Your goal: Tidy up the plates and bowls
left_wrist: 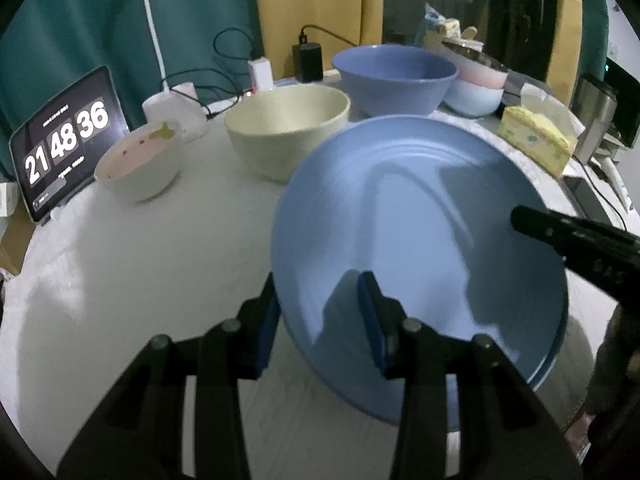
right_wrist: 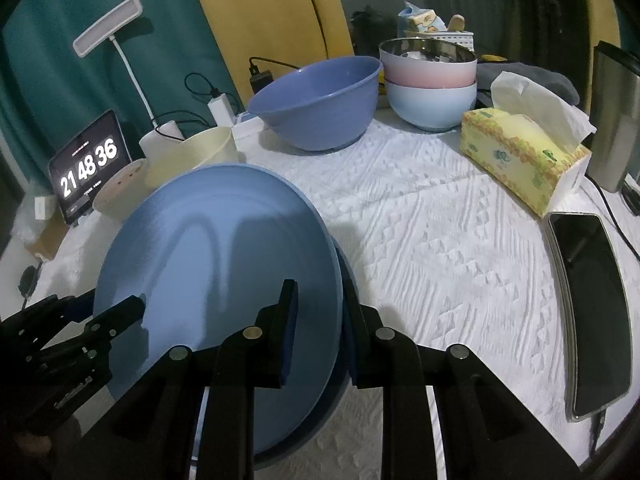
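Observation:
A light blue plate (left_wrist: 420, 240) hangs tilted above the white tablecloth, and a darker rim shows under its edge (right_wrist: 345, 280). My left gripper (left_wrist: 319, 280) is shut on its left rim, one pad outside and one inside. My right gripper (right_wrist: 320, 292) is shut on the opposite rim; one of its fingers (left_wrist: 568, 236) reaches in from the right in the left wrist view. Behind the plate stand a cream bowl (left_wrist: 286, 128), a big blue bowl (right_wrist: 316, 100), a pink bowl (right_wrist: 428, 66) nested in a pale blue bowl (right_wrist: 432, 104), and a small white bowl (left_wrist: 138, 164).
A tablet showing a clock (left_wrist: 64, 140) and a white desk lamp (right_wrist: 108, 38) stand at the back left, with chargers and cables. A yellow tissue box (right_wrist: 516, 160), a phone (right_wrist: 588, 300) and a metal kettle (right_wrist: 612, 120) are on the right side.

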`<state>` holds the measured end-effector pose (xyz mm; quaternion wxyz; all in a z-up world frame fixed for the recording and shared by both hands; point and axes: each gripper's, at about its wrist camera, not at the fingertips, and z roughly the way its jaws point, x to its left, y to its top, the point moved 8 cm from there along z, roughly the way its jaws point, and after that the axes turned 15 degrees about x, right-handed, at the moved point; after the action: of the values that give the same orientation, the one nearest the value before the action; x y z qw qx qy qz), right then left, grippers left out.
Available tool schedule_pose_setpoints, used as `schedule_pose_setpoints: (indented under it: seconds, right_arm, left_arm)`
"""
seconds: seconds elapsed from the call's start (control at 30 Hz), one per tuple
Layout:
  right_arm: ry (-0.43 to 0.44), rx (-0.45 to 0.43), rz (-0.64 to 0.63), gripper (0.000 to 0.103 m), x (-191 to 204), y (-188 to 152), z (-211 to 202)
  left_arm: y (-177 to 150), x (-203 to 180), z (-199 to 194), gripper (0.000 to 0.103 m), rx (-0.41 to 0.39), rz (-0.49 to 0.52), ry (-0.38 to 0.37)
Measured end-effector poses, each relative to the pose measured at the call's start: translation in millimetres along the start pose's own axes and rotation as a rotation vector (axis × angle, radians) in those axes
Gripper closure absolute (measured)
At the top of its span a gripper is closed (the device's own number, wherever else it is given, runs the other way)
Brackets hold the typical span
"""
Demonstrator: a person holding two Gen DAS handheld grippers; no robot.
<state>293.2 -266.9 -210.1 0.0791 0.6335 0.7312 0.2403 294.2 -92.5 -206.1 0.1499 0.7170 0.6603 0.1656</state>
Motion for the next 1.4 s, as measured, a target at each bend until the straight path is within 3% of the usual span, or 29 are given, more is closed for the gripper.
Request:
schedule_pose_setpoints:
  seconds: [0.5, 0.67, 0.83, 0.93, 1.03, 1.23, 1.4]
  right_arm:
    - [-0.024, -0.033, -0.028, 0.077, 3, 2, -10]
    - [-0.051, -0.035, -0.083, 0.063, 13, -2, -11]
    - [-0.013, -0.027, -0.073, 0.062, 11, -2, -14]
    - [-0.068, -0.072, -0.057, 0.049, 4, 1, -24]
    - [-0.061, -0.092, -0.029, 0.046, -5, 4, -31]
    - [-0.044, -0.044, 0.004, 0.046, -14, 3, -18]
    - [-0.019, -0.016, 0.015, 0.046, -13, 3, -8]
  left_arm:
    - [-4, -3, 8, 0.059, 0.029, 0.026, 0.004]
    - [-7, -1, 6, 0.059, 0.033, 0.022, 0.009]
    - [-10, 3, 7, 0.059, 0.037, 0.02, 0.022]
    - [-13, 7, 10, 0.058, 0.049, 0.015, 0.027]
    - [-13, 8, 8, 0.058, 0.045, 0.009, 0.025]
    - [-8, 10, -3, 0.058, -0.004, -0.027, -0.033]
    - [-9, 14, 11, 0.057, 0.051, -0.089, -0.096]
